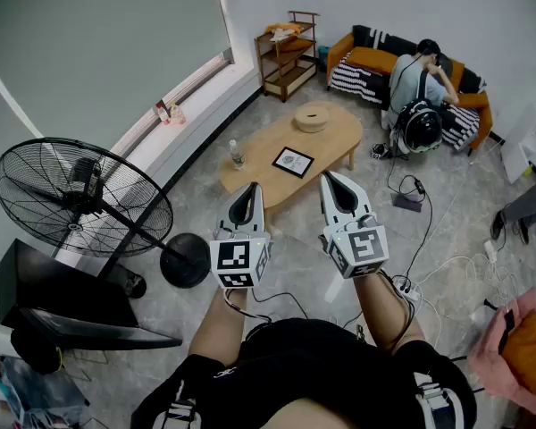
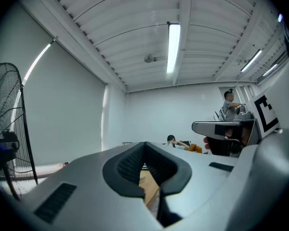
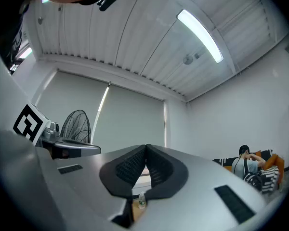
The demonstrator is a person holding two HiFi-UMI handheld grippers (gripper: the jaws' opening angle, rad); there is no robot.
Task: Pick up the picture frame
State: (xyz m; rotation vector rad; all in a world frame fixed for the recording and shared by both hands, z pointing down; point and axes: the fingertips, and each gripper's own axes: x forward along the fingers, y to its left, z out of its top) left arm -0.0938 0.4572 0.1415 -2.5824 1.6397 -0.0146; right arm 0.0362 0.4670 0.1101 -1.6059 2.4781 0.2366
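Head view: picture frame point(image 1: 293, 161) lies well beyond closed left gripper point(image 1: 254, 188), closed right gripper point(image 1: 327, 177).

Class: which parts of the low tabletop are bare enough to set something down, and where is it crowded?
Bare: the table's right part, bordered by the frame and the round basket; a smaller patch between bottle and frame. Tightest: the gap between basket and frame.

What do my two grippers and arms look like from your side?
The left gripper and right gripper have pale grey shells, black ribbed pads and a white cube with black square markers each. Forearms are uncovered; the top is black.
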